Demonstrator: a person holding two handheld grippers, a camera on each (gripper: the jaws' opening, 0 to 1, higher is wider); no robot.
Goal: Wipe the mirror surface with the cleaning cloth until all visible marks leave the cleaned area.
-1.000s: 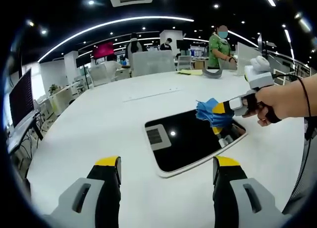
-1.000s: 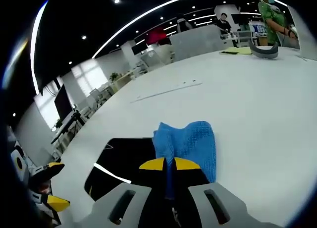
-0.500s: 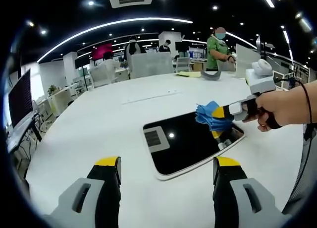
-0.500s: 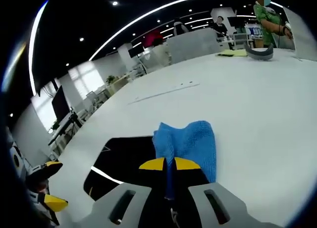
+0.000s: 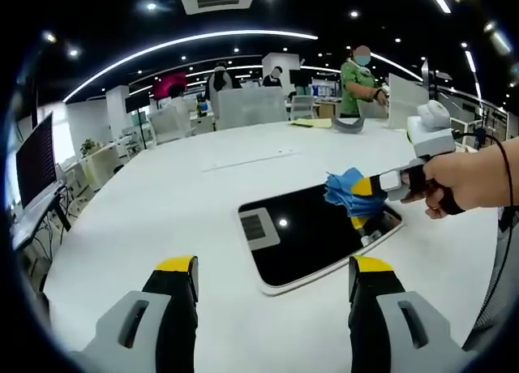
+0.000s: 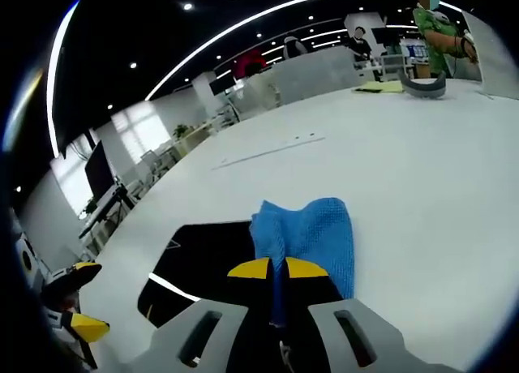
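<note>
A dark mirror [image 5: 316, 231] lies flat on the big white table [image 5: 162, 195]. The right gripper [image 5: 362, 185] is squeezed tight on a blue cloth [image 5: 347, 190] and holds it on the far corner of the mirror. A person's hand [image 5: 470, 178] holds that gripper. The left gripper [image 5: 274, 280] hangs over the near edge of the table with its jaws wide apart, holding nothing.

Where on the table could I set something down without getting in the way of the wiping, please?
The white table is bare beside the mirror and beyond it, toward the yellow papers. It is crowded at the mirror's end, where the right gripper holds the blue cloth.
</note>
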